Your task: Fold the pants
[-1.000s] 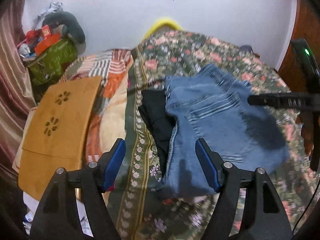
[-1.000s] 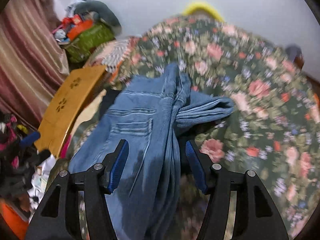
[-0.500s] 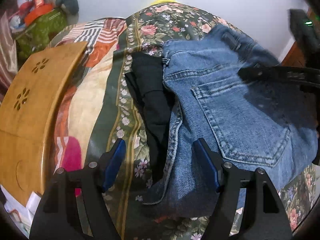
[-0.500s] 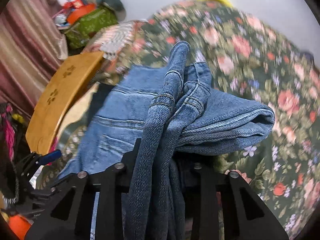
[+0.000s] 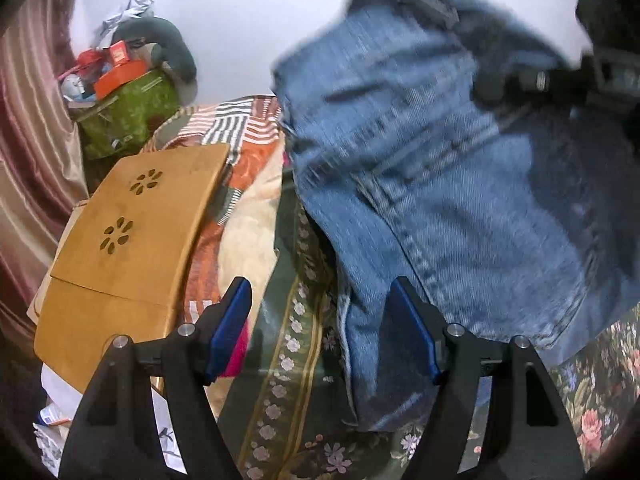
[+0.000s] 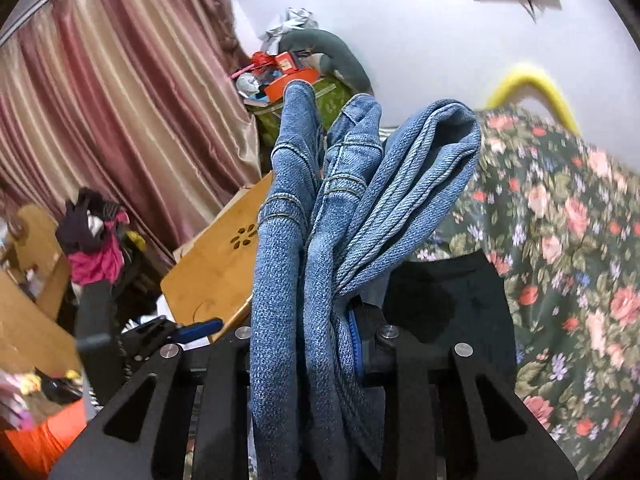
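The blue jeans (image 5: 440, 184) hang lifted above the floral bedspread (image 5: 288, 360), blurred with motion. My right gripper (image 6: 312, 336) is shut on the bunched folded jeans (image 6: 320, 208), which rise between its jaws. That gripper also shows at the top right of the left wrist view (image 5: 560, 80). My left gripper (image 5: 324, 336) is open and empty, low over the bedspread's border, with the jeans' lower edge just beyond its right finger. A black garment (image 6: 448, 296) lies on the bed under the jeans.
A wooden lap desk (image 5: 132, 232) lies left of the bed on a striped quilt (image 5: 240, 128). A green bag with clutter (image 5: 128, 112) stands by the wall. Pink curtains (image 6: 112, 112) hang at left. A yellow headboard edge (image 6: 528, 84) shows behind the bedspread (image 6: 568, 216).
My right gripper closed on the bunched jeans and lifted them off the bed. The black garment underneath is now uncovered. My left gripper stayed open and drew back.
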Motion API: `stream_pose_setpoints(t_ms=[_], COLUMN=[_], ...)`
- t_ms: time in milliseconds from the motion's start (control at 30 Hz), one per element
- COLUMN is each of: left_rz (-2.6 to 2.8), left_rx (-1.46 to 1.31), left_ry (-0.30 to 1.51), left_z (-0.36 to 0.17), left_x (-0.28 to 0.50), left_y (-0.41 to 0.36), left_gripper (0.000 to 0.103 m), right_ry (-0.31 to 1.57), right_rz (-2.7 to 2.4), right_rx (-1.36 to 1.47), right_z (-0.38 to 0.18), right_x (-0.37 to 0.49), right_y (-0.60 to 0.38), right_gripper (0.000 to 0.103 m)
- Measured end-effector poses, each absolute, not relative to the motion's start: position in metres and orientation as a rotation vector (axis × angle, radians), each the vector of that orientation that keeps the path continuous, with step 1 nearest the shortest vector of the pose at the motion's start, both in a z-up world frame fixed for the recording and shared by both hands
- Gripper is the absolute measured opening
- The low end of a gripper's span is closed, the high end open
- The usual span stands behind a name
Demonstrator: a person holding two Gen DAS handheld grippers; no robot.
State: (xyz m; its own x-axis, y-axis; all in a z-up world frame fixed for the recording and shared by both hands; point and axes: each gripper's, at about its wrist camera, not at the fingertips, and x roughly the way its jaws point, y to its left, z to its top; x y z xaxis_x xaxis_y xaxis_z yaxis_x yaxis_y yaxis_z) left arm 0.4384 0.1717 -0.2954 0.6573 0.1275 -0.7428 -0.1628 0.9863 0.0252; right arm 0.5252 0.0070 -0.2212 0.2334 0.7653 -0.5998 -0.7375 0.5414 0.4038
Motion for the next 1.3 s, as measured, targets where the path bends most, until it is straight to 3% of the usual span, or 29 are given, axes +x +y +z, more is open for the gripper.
stream_pose_setpoints(t_ms=[100,233,367,433,533,600,633,833,967,1033,1300], left_rz=[0.173,0.133,0.107,0.098,0.048,0.002,-0.018,-0.017,0.009,0.004,-0.010], left_rx=[-0.049,-0.055,-0.040,-0.047,-0.074,-0.109,-0.124,-0.133,-0.120,-0.125,-0.144], left_ry=[0.877,0.931,0.932,0.924,0.921,0.938,0.945,1.044,1.055,1.072,1.110], left_z=[-0.306,-0.324,-0.327,-0.324,-0.318,-0.320,-0.322,-0.350,-0.351,-0.354,-0.368], left_x=[0.449,0.466,0.480,0.487,0.499,0.510,0.513,0.542,0.556,0.561,0.573], left_y=[0.172,0.168,0.160,0.158,0.151,0.146,0.142,0.126,0.129,0.131,0.129], left_gripper=[0.071,0.071,0.070,0.063,0.042,0.016,0.012,0.011,0.011,0.011,0.011], right_ry=[0.961,1.165,1.143,1.112,0.983,0.919,0.895,0.831,0.910,0.970,1.080], right_rz=[0.944,0.678,0.712,0.713,0.691,0.704,0.722,0.769,0.664,0.588,0.573], right_rx=[0.080,-0.071,0.018,-0.005,-0.045,-0.055,-0.064,-0.179,-0.190,-0.220,-0.147], right_z=[-0.261,-0.335,-0.329,-0.315,-0.283,-0.270,-0.265,-0.278,-0.292,-0.307,-0.343], right_x=[0.556,0.588,0.585,0.576,0.558,0.543,0.536,0.519,0.561,0.583,0.603], right_y=[-0.003,-0.023,-0.052,-0.057,-0.072,-0.081,-0.083,-0.055,-0.042,-0.040,-0.068], right_gripper=[0.023,0.026,0.036,0.036,0.036,0.036,0.036,0.036,0.035,0.025,0.025])
